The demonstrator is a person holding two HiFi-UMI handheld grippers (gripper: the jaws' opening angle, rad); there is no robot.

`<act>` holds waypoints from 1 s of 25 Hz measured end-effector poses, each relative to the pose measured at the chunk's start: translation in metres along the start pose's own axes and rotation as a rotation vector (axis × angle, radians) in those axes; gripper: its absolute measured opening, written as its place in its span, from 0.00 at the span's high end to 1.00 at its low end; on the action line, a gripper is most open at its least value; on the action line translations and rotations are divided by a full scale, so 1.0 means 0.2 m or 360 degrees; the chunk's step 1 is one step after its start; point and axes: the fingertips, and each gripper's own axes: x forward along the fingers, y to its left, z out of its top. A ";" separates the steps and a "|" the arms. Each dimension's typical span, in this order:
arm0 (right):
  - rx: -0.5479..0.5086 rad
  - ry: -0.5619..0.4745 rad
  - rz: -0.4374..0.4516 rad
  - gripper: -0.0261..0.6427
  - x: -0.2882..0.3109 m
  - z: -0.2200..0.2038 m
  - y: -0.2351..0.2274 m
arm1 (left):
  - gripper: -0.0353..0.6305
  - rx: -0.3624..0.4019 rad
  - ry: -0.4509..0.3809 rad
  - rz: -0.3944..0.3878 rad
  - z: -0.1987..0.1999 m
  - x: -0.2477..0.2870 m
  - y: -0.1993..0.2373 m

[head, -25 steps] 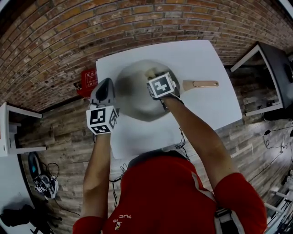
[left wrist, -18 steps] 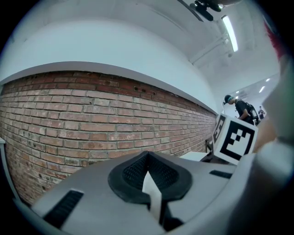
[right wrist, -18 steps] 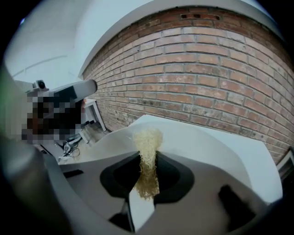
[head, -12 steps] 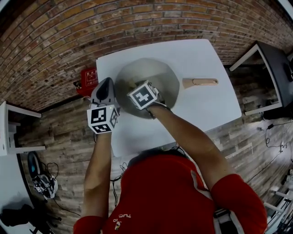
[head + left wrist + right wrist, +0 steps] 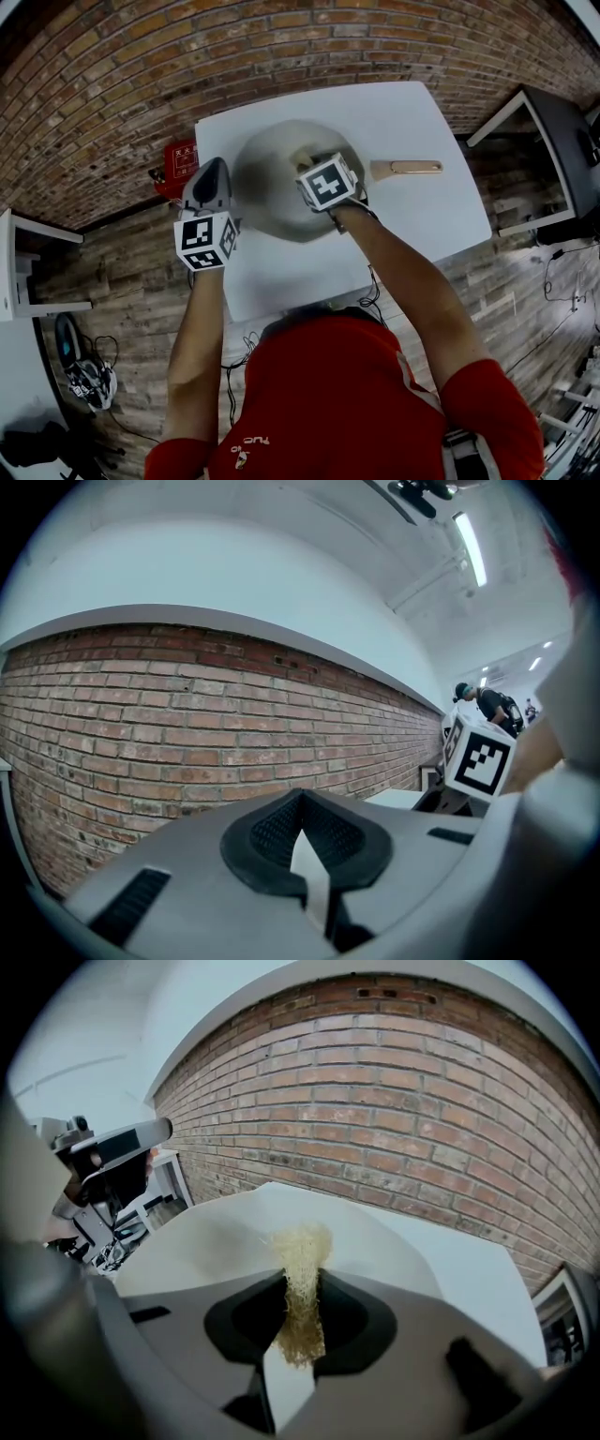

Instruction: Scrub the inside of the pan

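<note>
A pale grey-beige pan [image 5: 272,183] sits on the white table [image 5: 412,112], its light wooden handle [image 5: 408,169] pointing right. My right gripper [image 5: 317,167] is inside the pan at its right half, shut on a yellowish fibrous scrubber [image 5: 302,1251] that pokes out past the jaws toward the pan's inner wall [image 5: 216,1241]. My left gripper [image 5: 214,171] stays just outside the pan's left rim, pointing toward the brick wall. In the left gripper view its pads [image 5: 272,832] meet with nothing visible between them. The right gripper's marker cube [image 5: 487,761] shows at the right there.
A red box [image 5: 183,161] stands on the wooden floor beyond the table's left edge. A dark table [image 5: 567,141] is at the right and a white shelf [image 5: 14,267] at the left. Cables and gear [image 5: 89,380] lie on the floor.
My right gripper swept the scrubber left across the pan's bottom, then back to the right half. The pan shifted slightly. The left gripper barely moved.
</note>
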 end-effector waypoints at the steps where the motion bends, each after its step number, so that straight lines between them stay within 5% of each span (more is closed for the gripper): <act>1: 0.0006 -0.0010 -0.0005 0.83 -0.02 0.00 -0.02 | 0.93 0.0000 -0.0002 -0.0003 0.00 0.00 -0.01; 8: -0.0039 -0.0051 -0.0041 0.83 -0.14 0.01 -0.09 | 0.93 0.0004 0.0000 -0.0039 0.00 0.04 -0.05; 14: -0.0156 -0.0130 0.0164 0.83 -0.19 0.10 0.25 | 0.93 0.0002 0.0010 -0.0037 -0.02 0.04 -0.05; 25: -0.0400 0.0066 0.0270 0.83 -0.07 -0.03 0.52 | 0.93 -0.0001 0.0016 -0.0004 -0.03 -0.03 -0.03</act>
